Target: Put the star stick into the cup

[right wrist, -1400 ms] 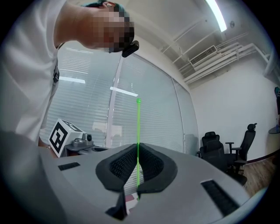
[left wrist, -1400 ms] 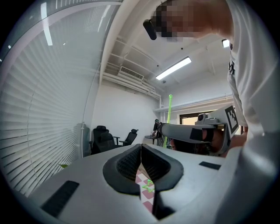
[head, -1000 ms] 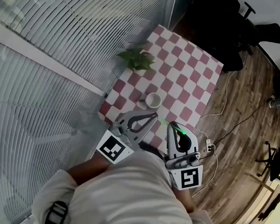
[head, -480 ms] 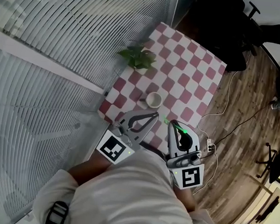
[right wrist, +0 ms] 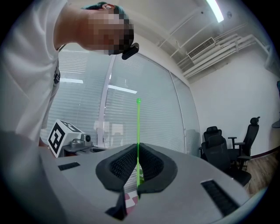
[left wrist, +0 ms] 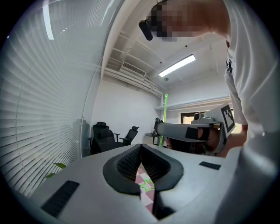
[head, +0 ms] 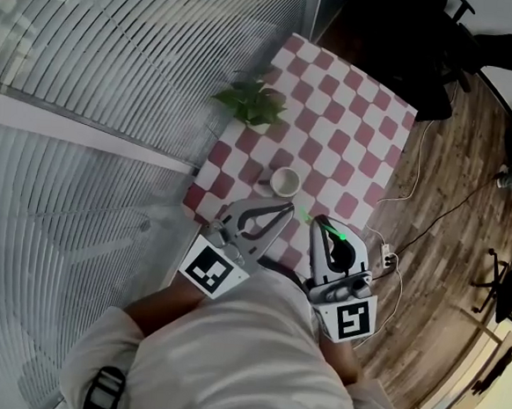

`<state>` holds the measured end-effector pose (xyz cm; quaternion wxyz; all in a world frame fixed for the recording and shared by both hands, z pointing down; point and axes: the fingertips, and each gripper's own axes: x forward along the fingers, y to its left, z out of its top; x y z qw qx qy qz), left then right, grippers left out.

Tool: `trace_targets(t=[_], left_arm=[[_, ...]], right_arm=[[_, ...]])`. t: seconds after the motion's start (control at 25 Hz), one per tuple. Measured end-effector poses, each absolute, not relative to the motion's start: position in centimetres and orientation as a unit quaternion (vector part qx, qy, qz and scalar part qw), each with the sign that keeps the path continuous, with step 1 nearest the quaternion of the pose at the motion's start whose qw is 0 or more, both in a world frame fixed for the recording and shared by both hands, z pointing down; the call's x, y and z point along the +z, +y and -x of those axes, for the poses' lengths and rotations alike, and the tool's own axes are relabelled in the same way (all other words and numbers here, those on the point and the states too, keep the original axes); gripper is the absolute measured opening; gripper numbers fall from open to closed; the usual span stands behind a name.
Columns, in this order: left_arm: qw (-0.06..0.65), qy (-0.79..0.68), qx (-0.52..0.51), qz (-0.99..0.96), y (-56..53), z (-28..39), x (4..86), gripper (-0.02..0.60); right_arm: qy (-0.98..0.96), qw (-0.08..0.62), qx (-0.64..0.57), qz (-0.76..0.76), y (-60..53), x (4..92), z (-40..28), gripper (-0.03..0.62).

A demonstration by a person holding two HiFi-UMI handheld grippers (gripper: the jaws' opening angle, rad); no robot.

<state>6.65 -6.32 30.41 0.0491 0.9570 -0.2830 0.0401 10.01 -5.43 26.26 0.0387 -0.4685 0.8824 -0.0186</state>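
Observation:
In the head view a white cup (head: pixel 283 182) stands near the front edge of the red-and-white checked table (head: pixel 350 127). My right gripper (head: pixel 318 221) is shut on the thin green star stick (right wrist: pixel 138 131), which stands upright through its jaws with the top end high above them. The stick (left wrist: pixel 166 114) also shows in the left gripper view, above the right gripper (left wrist: pixel 175 130). A green star outline (left wrist: pixel 146 184) shows through the gap under my left jaws, over the checked cloth. My left gripper (head: pixel 286 209) is shut with nothing in it, just short of the cup.
A small potted plant (head: pixel 251 104) stands at the table's left edge by the window blinds (head: pixel 162 51). Black office chairs (left wrist: pixel 105 136) are behind the table. Cables and a power strip (head: pixel 384 258) lie on the wooden floor to the right.
Both grippers have edged slightly forward towards the table's front edge. The stick stays in the right jaws and the left jaws stay shut.

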Motion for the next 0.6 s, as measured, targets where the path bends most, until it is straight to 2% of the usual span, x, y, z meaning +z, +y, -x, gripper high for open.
trace_targets(t=[0.6], left_arm=[[0.037, -0.25, 0.064, -0.965, -7.9, -6.1, 35.1, 0.032]], right_arm=[[0.874, 0.027, -0.03, 0.484, -7.9, 30.2, -9.8, 0.037]])
